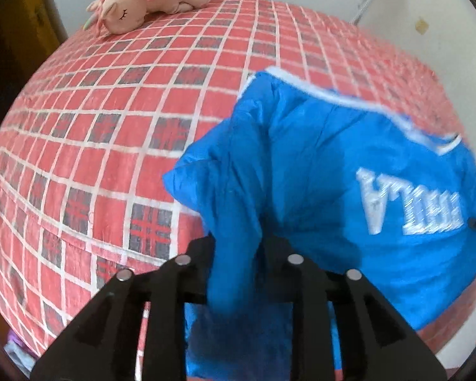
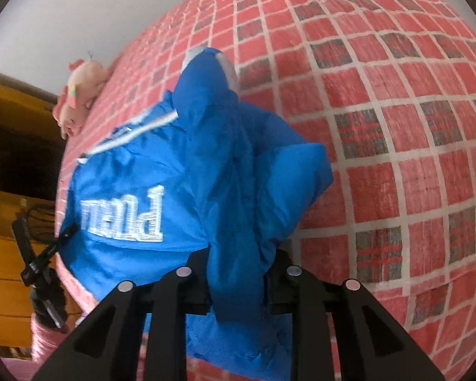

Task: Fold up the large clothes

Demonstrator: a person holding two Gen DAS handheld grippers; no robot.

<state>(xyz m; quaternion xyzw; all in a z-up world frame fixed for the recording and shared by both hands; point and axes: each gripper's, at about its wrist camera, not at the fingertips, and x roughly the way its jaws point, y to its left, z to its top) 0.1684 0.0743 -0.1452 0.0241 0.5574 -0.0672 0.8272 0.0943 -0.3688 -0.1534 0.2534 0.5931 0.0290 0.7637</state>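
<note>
A bright blue padded jacket [image 1: 317, 165] with white lettering and white trim lies bunched on the red checked bedspread [image 1: 111, 127]. A thick fold of it runs up between the black fingers of my left gripper [image 1: 238, 249], which is shut on the cloth. In the right wrist view the same jacket [image 2: 161, 171] hangs lifted off the bedspread [image 2: 396, 127], and my right gripper [image 2: 239, 255] is shut on another bunched fold. The left gripper [image 2: 42, 263] shows at the jacket's far left edge, held by a hand in a pink sleeve [image 2: 44, 339].
A pink plush unicorn [image 1: 146, 0] lies at the far end of the bed by the white wall [image 1: 412, 16]. Wooden furniture [image 2: 9, 222] stands beside the bed on the left of the right wrist view. Bare bedspread spreads left of the jacket.
</note>
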